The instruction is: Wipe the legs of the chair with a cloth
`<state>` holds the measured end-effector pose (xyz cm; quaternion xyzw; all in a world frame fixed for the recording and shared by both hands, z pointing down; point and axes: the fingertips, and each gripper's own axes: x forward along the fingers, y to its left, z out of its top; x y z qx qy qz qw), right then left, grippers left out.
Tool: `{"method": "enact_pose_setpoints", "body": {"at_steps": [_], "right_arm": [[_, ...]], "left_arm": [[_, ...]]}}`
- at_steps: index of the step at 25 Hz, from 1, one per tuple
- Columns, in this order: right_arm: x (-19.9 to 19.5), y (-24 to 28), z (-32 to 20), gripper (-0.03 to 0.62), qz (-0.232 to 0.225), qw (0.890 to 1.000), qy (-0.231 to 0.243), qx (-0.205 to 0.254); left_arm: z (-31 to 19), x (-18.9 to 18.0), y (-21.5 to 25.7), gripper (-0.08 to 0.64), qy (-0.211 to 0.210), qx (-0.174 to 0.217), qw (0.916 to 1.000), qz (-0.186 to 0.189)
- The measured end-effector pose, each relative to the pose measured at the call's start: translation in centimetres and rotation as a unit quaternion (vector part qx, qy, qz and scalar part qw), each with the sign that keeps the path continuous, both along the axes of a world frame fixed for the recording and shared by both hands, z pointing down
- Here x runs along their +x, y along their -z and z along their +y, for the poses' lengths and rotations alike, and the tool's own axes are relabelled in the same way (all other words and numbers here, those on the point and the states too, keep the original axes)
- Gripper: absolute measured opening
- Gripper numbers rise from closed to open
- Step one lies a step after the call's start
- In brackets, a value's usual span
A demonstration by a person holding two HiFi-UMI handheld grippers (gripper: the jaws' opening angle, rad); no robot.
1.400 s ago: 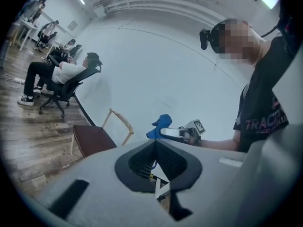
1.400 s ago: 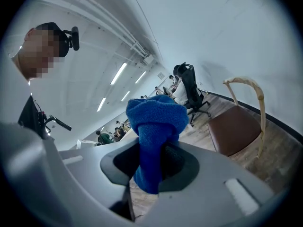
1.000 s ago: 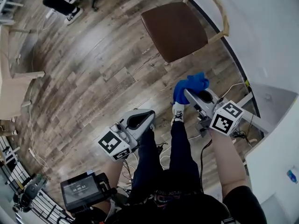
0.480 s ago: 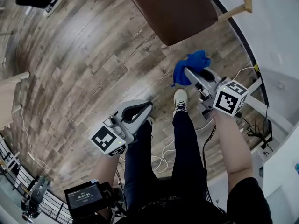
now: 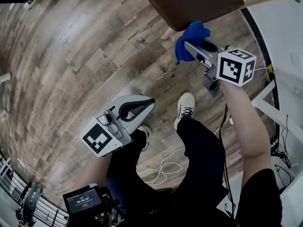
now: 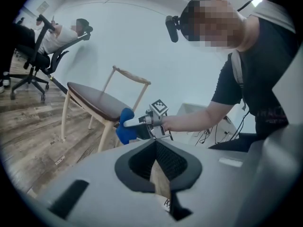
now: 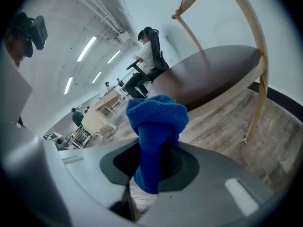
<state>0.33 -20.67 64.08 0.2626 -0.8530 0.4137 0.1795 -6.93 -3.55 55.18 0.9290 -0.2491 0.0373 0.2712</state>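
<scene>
The wooden chair with a brown seat (image 5: 189,4) stands at the top of the head view, against the white wall. A blue cloth (image 5: 191,38) is bunched up in my right gripper (image 5: 187,47), which is shut on it and holds it just below the seat's near edge. In the right gripper view the cloth (image 7: 156,122) stands up between the jaws, with the seat (image 7: 213,74) and a pale chair leg (image 7: 258,103) beyond it. My left gripper (image 5: 147,104) hangs lower left, shut on nothing. Its own view shows the chair's legs (image 6: 105,136) and the cloth (image 6: 125,126).
The person's shoes (image 5: 184,105) and loose white cables (image 5: 165,167) are on the wood floor below the grippers. A white frame (image 5: 279,117) and more cables sit at the right by the wall. A person on an office chair (image 6: 52,37) is far back.
The right gripper has carried the cloth forward to the seat's near edge. The chair has come closer in the head view, and the person has stepped toward it. The left gripper stays low.
</scene>
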Motion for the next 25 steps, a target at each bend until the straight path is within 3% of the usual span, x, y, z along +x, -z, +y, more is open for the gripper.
{"method": "enact_pose_setpoints", "body": {"at_steps": [5, 11, 13, 19, 25], "right_arm": [[-1.4, -6.3, -1.3, 0.095, 0.034, 0.996, 0.059, 0.055], [-1.9, -11.8, -3.5, 0.097, 0.046, 0.990, 0.094, 0.097], [-1.9, -13.9, -3.5, 0.098, 0.046, 0.988, 0.107, 0.101], [-1.9, -22.9, -3.8, 0.098, 0.062, 0.986, 0.127, 0.089], [-2.3, -33.8, -3.1, 0.098, 0.123, 0.984, 0.124, 0.031]], "left_arm": [[-1.8, 0.1, -7.0, -0.002, -0.023, -0.022, 0.9991, 0.028], [-6.2, -0.8, -10.3, -0.002, -0.028, -0.036, 0.9957, 0.080], [-7.2, -0.9, -11.3, -0.002, -0.035, -0.029, 0.9957, 0.080], [-9.8, -1.8, -13.1, -0.002, -0.043, -0.014, 0.9962, 0.075], [-11.0, -4.1, -13.3, -0.002, -0.015, -0.009, 0.9983, 0.056]]}}
